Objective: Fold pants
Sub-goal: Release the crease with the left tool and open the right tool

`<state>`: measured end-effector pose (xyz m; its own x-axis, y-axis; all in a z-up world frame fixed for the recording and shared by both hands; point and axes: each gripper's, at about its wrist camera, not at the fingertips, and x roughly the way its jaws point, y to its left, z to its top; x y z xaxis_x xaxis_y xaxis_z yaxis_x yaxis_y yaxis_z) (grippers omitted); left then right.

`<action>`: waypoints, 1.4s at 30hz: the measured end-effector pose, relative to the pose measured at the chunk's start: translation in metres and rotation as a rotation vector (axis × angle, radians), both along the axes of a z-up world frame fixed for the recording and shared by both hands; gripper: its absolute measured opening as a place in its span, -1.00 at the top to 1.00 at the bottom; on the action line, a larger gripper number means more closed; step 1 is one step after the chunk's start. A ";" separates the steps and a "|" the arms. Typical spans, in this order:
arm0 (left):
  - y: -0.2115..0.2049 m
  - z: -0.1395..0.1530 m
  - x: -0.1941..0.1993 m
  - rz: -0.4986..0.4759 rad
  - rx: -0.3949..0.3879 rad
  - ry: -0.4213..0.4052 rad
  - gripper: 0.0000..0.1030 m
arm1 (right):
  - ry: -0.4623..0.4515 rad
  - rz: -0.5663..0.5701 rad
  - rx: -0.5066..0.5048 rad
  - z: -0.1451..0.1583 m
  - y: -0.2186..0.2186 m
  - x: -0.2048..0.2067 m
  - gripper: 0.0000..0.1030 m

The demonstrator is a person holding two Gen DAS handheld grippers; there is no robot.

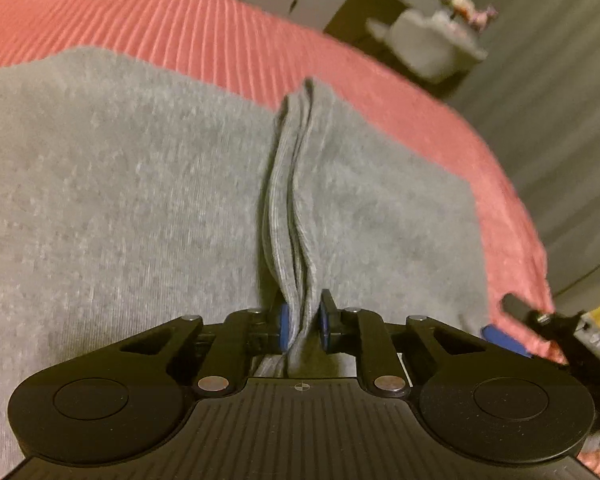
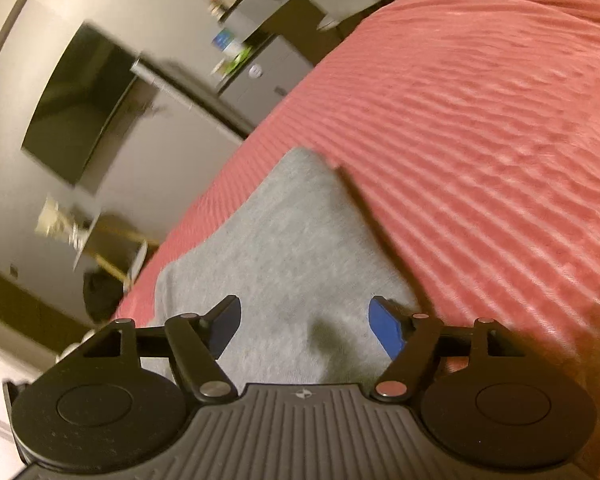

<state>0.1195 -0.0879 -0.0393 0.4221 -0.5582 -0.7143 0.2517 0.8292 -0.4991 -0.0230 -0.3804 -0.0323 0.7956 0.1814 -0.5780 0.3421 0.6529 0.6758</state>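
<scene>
Left wrist view first, biggest stuff down: you've got the red ribbed bedspread (image 1: 204,28) filling the whole top of the bed, and the grey pants (image 1: 120,200) are spread flat on it, covering most of what this camera sees. The bedspread shows past the pants on the far side and along the right, where the bed edge drops off to the floor.

Your left gripper (image 1: 303,326) sits at the near edge of the pants and it's clamped tight on a bunched ridge of the grey fabric (image 1: 290,208). That ridge stands up off the pants as a couple of stacked layers and runs straight away from the jaws toward the far hem. The blue pads (image 1: 284,326) are squeezing it from both sides, so that's a real pinch, not just a hover.

Off to the right of the pants, near the bed edge, you can spot your other tool poking into this view, blue pad and all.

Right wrist view: your right gripper (image 2: 304,330) is over a near part of the pants (image 2: 284,248), jaws spread wide, nothing between them but flat grey cloth below. Neither pad looks like it's gripping anything. Bedspread (image 2: 480,100) runs off to the right of the pants, and it's all a bit blurry.
</scene>
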 end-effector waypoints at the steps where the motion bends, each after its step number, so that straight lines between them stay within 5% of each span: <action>1: 0.004 0.006 -0.005 0.015 -0.010 -0.027 0.71 | 0.009 0.019 -0.033 0.004 0.006 0.003 -0.39; 4: 0.015 0.029 -0.025 0.064 -0.070 -0.139 0.71 | 0.015 0.058 -0.098 0.012 0.016 0.005 -0.39; 8: 0.038 0.043 -0.050 0.113 -0.017 -0.221 0.71 | -0.003 0.047 -0.115 0.020 0.017 -0.004 -0.39; 12: 0.060 0.020 -0.040 0.222 0.057 -0.022 0.57 | 0.029 0.065 -0.136 0.024 0.021 -0.006 -0.53; 14: 0.074 0.009 -0.034 0.291 0.006 0.068 0.50 | 0.063 0.086 -0.158 0.024 0.026 0.000 -0.53; 17: 0.085 0.018 -0.036 0.321 -0.088 0.000 -0.01 | 0.061 0.101 -0.228 0.032 0.037 0.004 -0.52; 18: 0.082 0.024 -0.037 0.334 -0.056 -0.032 -0.18 | 0.043 0.101 -0.259 0.037 0.041 0.003 -0.44; 22: 0.068 0.039 -0.034 0.260 0.058 -0.121 -0.26 | -0.016 0.128 -0.355 0.050 0.058 0.005 0.34; 27: 0.074 0.050 -0.042 0.235 0.135 -0.191 -0.45 | 0.028 0.180 -0.444 0.040 0.082 0.023 0.37; 32: 0.091 0.064 -0.059 0.226 0.300 -0.273 -0.63 | 0.161 0.206 -0.457 0.013 0.084 0.053 0.37; 35: 0.096 0.069 -0.058 0.319 0.332 -0.297 -0.78 | 0.142 0.210 -0.486 0.012 0.087 0.055 0.21; 39: 0.089 0.068 -0.048 0.394 0.203 -0.218 -0.82 | 0.106 0.293 -0.513 0.010 0.100 0.058 -0.68; 42: 0.070 0.065 -0.042 0.365 0.188 -0.190 -0.83 | 0.130 0.361 -0.637 0.006 0.120 0.062 -0.83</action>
<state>0.0779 -0.0178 0.0257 0.7006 -0.2166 -0.6799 -0.0009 0.9525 -0.3045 0.0385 -0.2599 -0.0264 0.6682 0.0165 -0.7438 0.0838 0.9917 0.0974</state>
